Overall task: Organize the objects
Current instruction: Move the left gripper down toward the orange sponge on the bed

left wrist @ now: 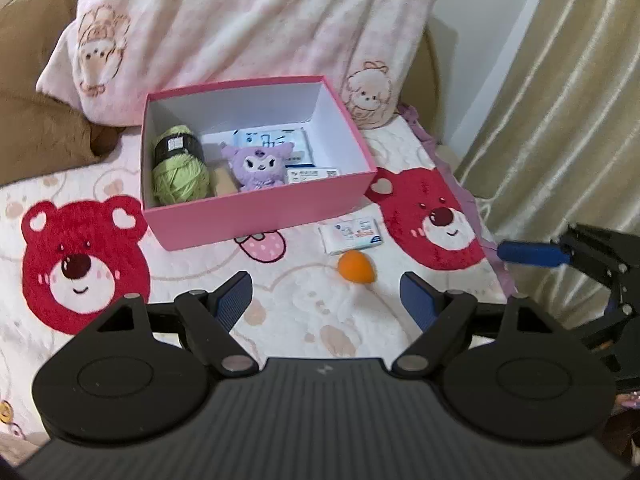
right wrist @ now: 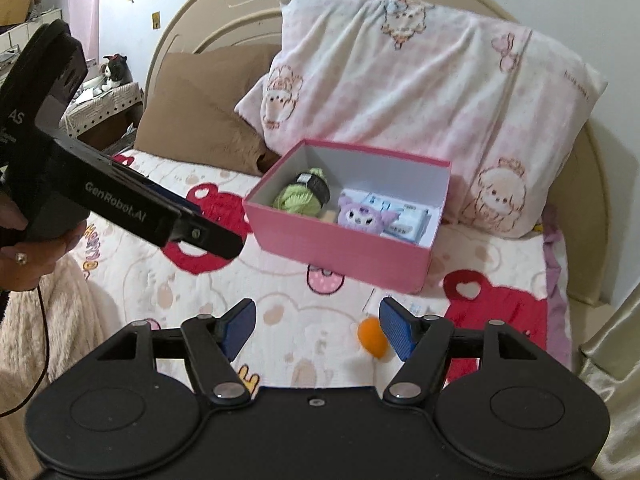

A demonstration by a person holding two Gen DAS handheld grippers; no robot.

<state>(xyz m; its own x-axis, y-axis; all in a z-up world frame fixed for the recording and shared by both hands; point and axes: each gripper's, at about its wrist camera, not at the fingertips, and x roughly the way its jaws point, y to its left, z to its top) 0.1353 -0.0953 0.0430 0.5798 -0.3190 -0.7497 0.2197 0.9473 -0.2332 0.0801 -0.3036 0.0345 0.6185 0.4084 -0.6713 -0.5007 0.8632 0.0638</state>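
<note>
Left tongs point(left wrist: 326, 300): jaws spread wide, nothing between the blue pads, hovering over the bed blanket point(left wrist: 280, 320). No contact with any item.

Right tongs point(right wrist: 316, 328): jaws likewise parted wide and empty, held over the same blanket. In the left wrist view they enter from the right edge, one blue fingertip point(left wrist: 532, 252) showing.

Orange egg-shaped sponge point(left wrist: 357, 266): lies on the blanket just ahead of the left tongs, slightly toward their right finger. In the right wrist view it sits just beside the right finger's pad point(right wrist: 394, 330), partly hidden behind it; not gripped.

Small white tissue packet point(left wrist: 351, 235): flat on the blanket, just beyond the sponge, near the box's front wall.

Pink box point(left wrist: 256, 220): open, white inside, ahead of both tongs, standing on the blanket in front of a pink-and-white pillow point(left wrist: 240, 28). Contents:
- green yarn ball with a dark band point(left wrist: 180, 168), far-left end;
- a tan item point(left wrist: 224, 184) beside the yarn, kind unclear;
- purple plush doll point(left wrist: 260, 166), centre, upright against the front wall;
- white-and-blue packets point(left wrist: 280, 140) behind and right of the doll.

A hand point(right wrist: 24, 256) grips the left tongs' handle in the right wrist view.
</note>
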